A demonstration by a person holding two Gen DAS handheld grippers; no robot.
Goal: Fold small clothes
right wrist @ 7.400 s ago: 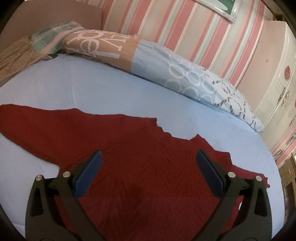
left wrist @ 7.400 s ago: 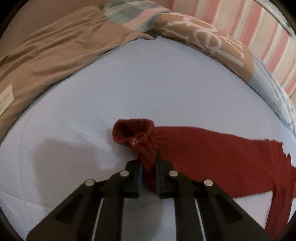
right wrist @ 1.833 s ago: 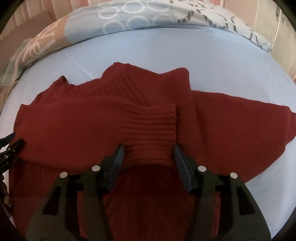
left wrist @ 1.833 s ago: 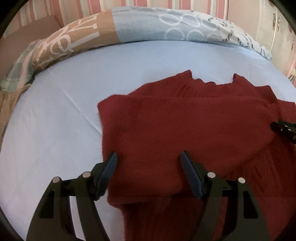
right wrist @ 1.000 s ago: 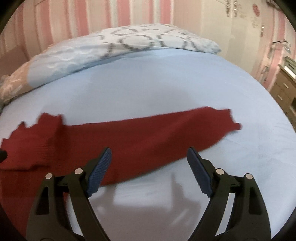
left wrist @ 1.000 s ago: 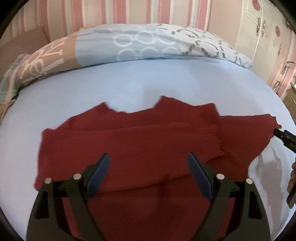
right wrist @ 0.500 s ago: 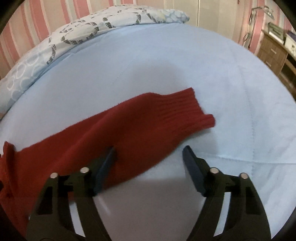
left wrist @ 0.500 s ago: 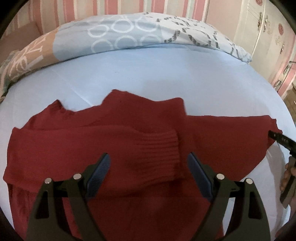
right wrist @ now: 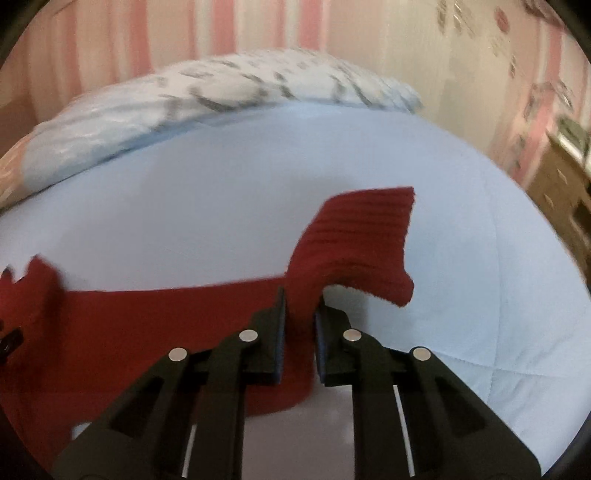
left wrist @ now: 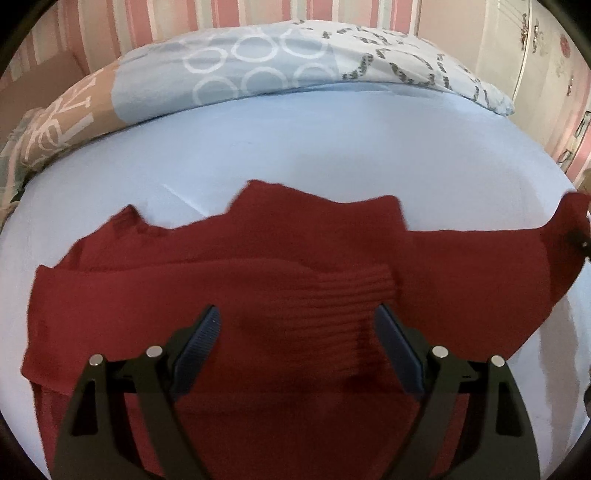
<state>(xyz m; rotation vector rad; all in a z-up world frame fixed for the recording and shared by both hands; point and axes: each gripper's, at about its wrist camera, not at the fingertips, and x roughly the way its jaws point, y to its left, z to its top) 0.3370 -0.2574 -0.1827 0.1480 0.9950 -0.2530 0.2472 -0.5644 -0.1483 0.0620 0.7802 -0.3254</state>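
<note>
A dark red knit sweater (left wrist: 229,291) lies on the light blue bed sheet (left wrist: 295,147). Its left sleeve is folded across the body, with the ribbed cuff (left wrist: 351,295) lying between my left gripper's fingers. My left gripper (left wrist: 299,332) is open and hovers just above the sweater. My right gripper (right wrist: 300,321) is shut on the right sleeve (right wrist: 347,243) near its ribbed cuff and lifts it off the sheet. The cuff stands up past the fingertips. The raised sleeve shows at the right edge of the left wrist view (left wrist: 554,236).
A patterned blue, white and tan duvet (left wrist: 258,70) lies along the far side of the bed. A pink striped wall (right wrist: 221,33) stands behind it. A white wardrobe (left wrist: 543,66) and a wooden dresser (right wrist: 565,177) stand to the right.
My right gripper has closed on the right sleeve near the cuff and raised it. The left gripper stays open over the folded left sleeve, shifted only slightly.
</note>
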